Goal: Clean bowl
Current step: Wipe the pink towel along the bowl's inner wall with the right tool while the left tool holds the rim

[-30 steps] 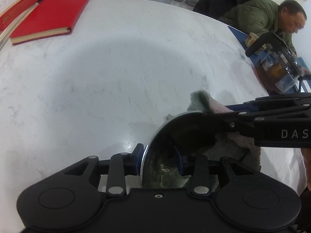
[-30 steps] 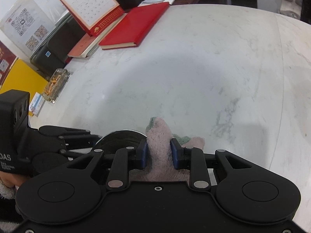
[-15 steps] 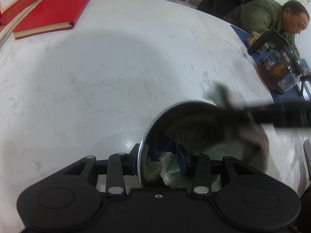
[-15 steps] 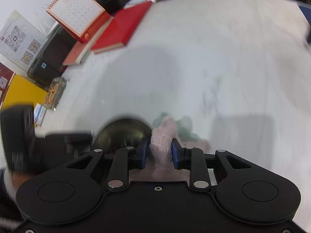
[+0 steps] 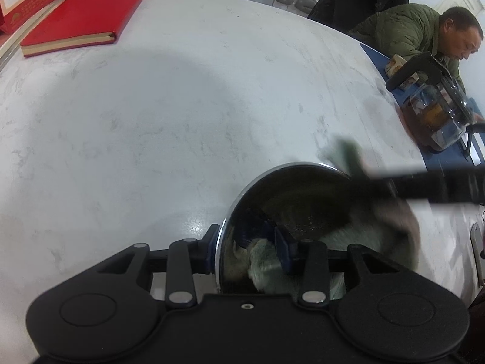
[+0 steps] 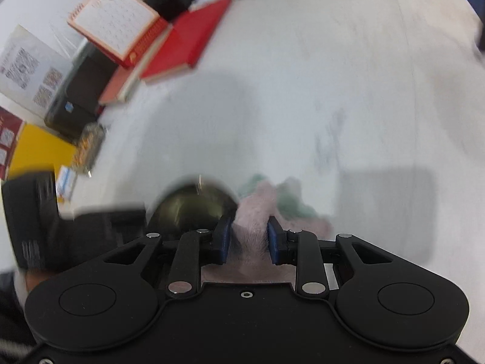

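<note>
Bowl sat on table, rim pinched by left gripper. Right gripper clamped the cloth inside it. Wiping looked mid-course; specks remained.

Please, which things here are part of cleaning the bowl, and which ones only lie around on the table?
Part of the job:
- metal bowl
- cloth
- left gripper on the bowl's rim
- right gripper holding the cloth

Only lying around:
- red notebook
- desk calendar
- glass teapot
</note>
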